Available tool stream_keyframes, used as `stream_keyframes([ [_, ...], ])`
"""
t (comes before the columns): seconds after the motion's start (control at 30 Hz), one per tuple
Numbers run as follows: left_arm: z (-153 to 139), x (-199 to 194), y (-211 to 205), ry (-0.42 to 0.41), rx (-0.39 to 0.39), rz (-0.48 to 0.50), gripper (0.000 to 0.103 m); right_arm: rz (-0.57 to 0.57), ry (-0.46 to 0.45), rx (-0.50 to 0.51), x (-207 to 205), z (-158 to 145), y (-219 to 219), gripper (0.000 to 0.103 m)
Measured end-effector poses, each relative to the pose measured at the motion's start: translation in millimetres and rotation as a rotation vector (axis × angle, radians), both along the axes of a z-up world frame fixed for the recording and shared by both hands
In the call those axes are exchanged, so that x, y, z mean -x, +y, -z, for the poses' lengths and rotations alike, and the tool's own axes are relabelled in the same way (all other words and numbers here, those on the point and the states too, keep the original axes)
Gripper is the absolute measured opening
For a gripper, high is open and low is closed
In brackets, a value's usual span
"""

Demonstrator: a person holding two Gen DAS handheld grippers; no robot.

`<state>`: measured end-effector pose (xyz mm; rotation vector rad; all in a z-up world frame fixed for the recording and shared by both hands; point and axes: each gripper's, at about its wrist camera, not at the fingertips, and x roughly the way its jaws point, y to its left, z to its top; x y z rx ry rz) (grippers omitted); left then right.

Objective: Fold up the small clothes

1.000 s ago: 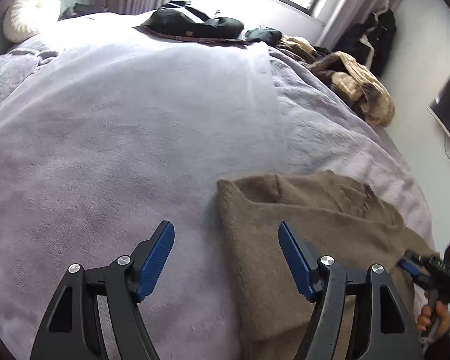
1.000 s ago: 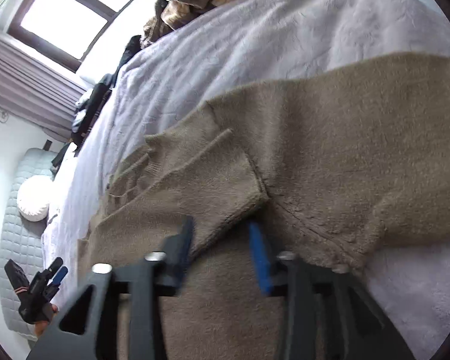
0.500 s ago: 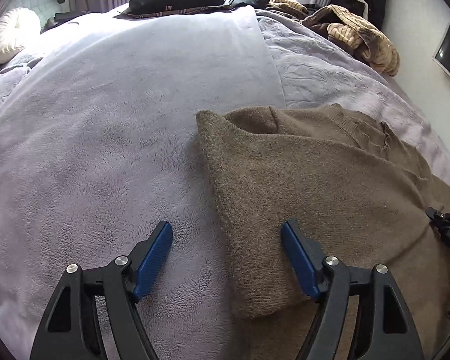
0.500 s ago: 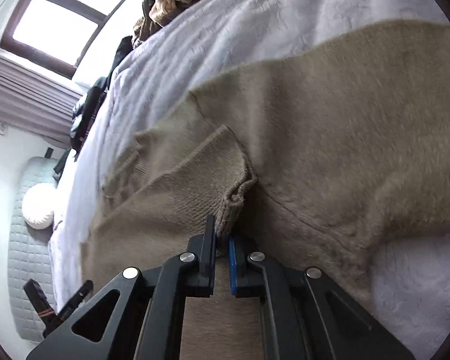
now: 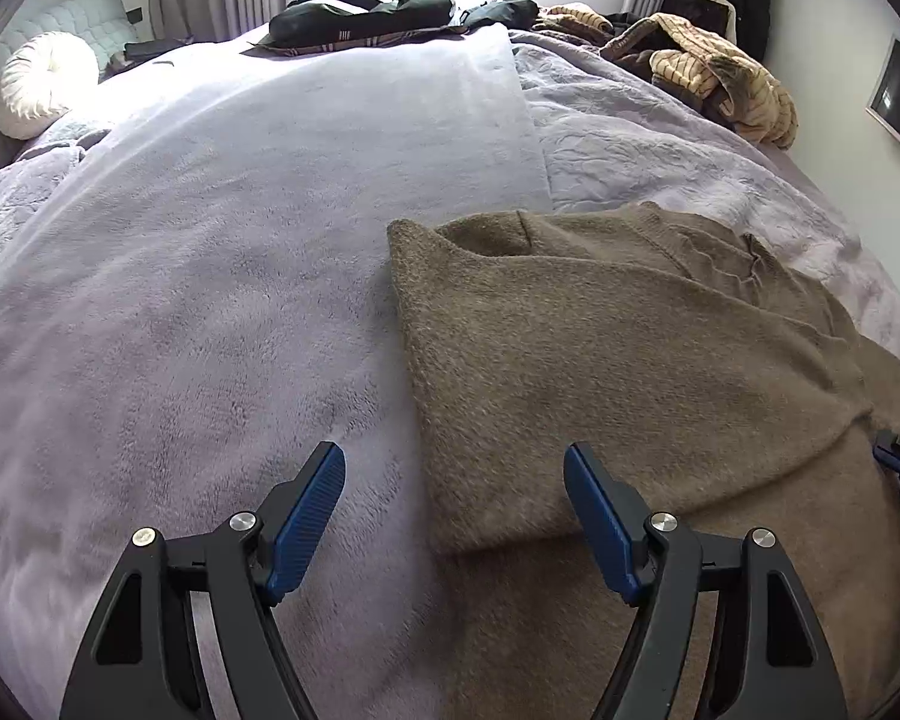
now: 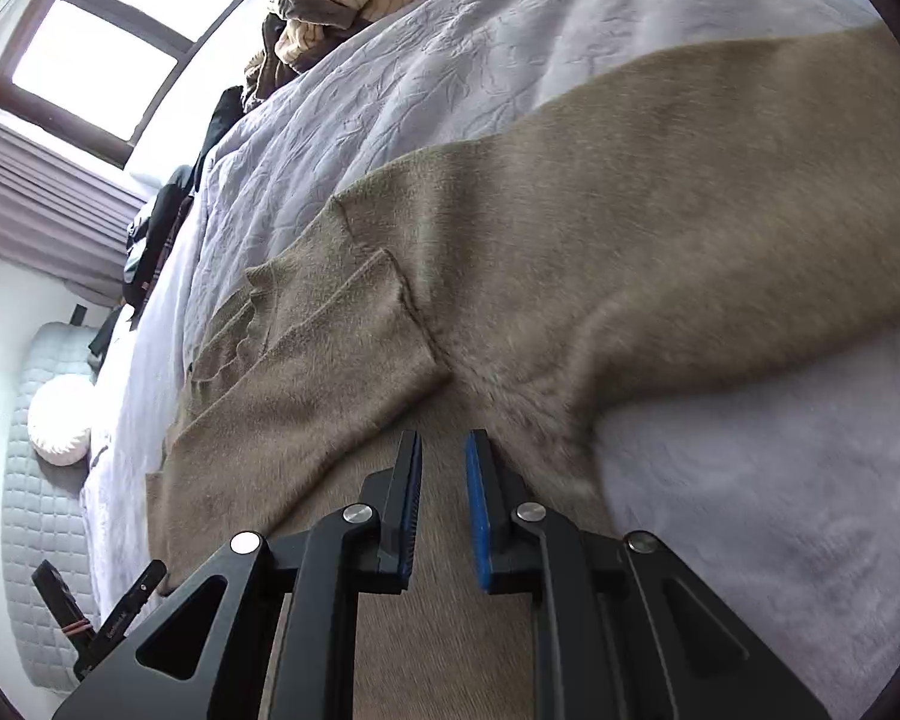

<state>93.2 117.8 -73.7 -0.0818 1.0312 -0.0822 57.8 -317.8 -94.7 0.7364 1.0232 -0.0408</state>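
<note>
Your left gripper [image 5: 455, 516] and right gripper [image 6: 444, 504] look alike: black cut-out frames, silver round screws at the joints, ribbed blue pads [image 5: 306, 525] inside each finger.

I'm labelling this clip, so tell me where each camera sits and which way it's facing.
Left wrist: sits on the left tongs, looking across the bed toward the window; open blue-padded fingers straddle the brown sweater edge.
Right wrist: sits on the right tongs, looking along the sweater toward the headboard; its fingers, slightly parted, hold nothing.
Shared: sweater, bed, round white pillow, striped clothes pile; each view catches the other tongs at its edge.
</note>
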Motion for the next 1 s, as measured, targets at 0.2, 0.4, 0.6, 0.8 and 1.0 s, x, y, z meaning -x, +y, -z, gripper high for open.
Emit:
stream_keyframes([
  [0.2,-12,21,-15,-0.009,0.023,0.016,0.076,-0.002,-0.014,-0.035,25,-6,-2,0.036],
  [0.4,-20,48,-40,-0.009,0.051,0.071,0.076,-0.005,-0.022,-0.068,53,-10,-6,0.047],
  [0.6,-21,73,-72,0.035,0.094,0.112,0.076,-0.005,-0.039,-0.09,82,-14,-16,0.056],
  [0.8,-20,89,-121,0.049,0.088,0.188,0.076,0.033,-0.063,-0.103,107,-18,-43,0.056],
  [1.0,-20,96,-168,0.071,0.097,0.227,0.076,0.14,-0.104,-0.116,129,-23,-100,0.056],
])
